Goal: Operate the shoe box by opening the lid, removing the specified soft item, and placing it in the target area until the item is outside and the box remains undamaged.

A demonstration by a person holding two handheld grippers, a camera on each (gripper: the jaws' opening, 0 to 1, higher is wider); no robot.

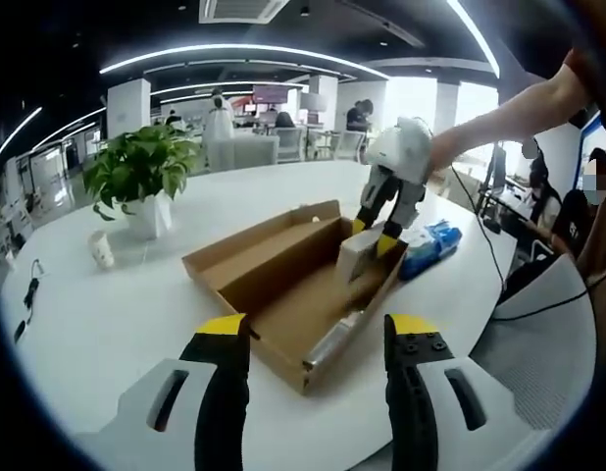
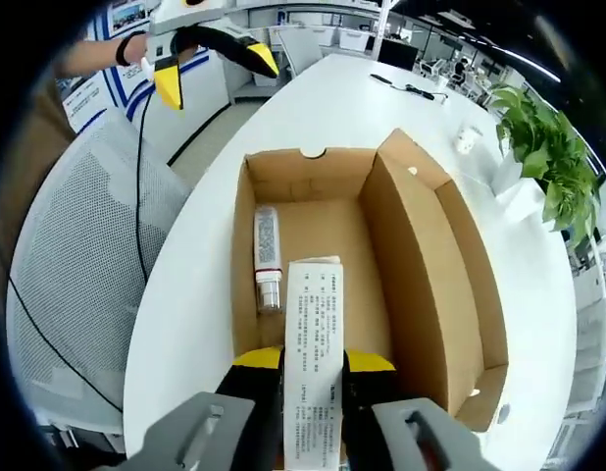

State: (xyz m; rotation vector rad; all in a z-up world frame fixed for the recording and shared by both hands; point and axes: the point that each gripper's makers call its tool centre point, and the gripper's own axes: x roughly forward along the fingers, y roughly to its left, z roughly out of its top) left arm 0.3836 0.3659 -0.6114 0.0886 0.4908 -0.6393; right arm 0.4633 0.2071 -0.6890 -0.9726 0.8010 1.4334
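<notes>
two grippers: the right gripper [image 2: 313, 368] is clamped on a white pack [image 2: 314, 339] just above the open box [image 2: 421, 226], where a tube [image 2: 268, 257] lies; the left gripper [image 1: 318, 339] hangs open near the box, holding nothing.

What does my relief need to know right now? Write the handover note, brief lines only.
Right gripper: jaws shut on a white printed packet, held over the near end of the cardboard shoe box.
Left gripper: jaws open, empty, hovering short of the box's near corner.
Box: on the white table, lid already folded open, no damage that I can see. A small bottle lies on the box floor.
A blue pack sits on the table beside the box.
Done: lid open, packet gripped.
Left: lift the packet clear and set it down in the target area, which is not marked in either view.
</notes>
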